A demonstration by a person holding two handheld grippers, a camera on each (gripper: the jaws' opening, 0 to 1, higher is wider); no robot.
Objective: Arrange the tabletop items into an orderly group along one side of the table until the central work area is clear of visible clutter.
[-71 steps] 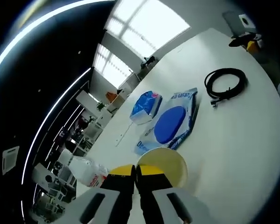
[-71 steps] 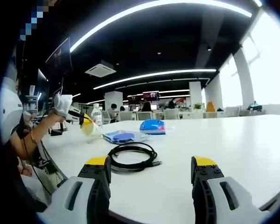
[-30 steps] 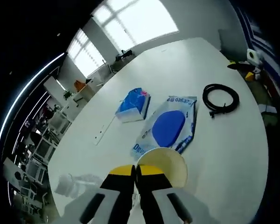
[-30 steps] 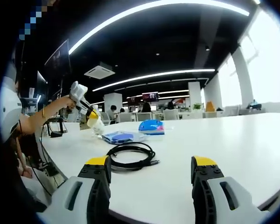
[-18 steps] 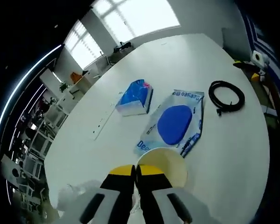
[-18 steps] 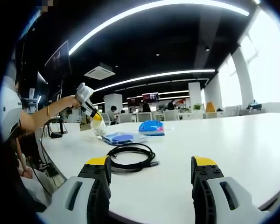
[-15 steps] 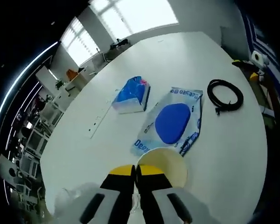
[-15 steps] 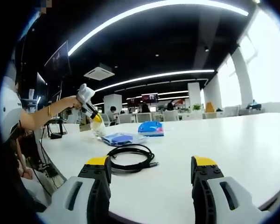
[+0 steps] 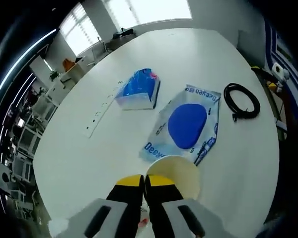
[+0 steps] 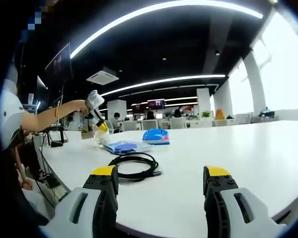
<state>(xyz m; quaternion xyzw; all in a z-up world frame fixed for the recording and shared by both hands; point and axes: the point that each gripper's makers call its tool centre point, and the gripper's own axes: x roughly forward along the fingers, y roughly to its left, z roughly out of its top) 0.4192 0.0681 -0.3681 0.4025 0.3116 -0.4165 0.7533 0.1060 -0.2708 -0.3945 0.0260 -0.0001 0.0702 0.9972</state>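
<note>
Now left gripper point(image 9: 144, 179) fingers pinch cream cup point(image 9: 175, 174) rim above table point(image 9: 89, 163).

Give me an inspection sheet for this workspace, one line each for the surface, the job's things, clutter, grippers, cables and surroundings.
Surface: white table, mostly bare.
Job's things: yellow cup gripped at its rim; blue wipes pack flat beside it; blue tissue pack farther off; coiled black cable near the table edge.
Clutter: white power strip lying flat on the table.
Grippers: left gripper shut on the yellow cup; right gripper open, holding nothing, low over the table.
Cables: the coiled black cable, tidy, untouched.
Surroundings: open office, windows, ceiling light strips.
</note>
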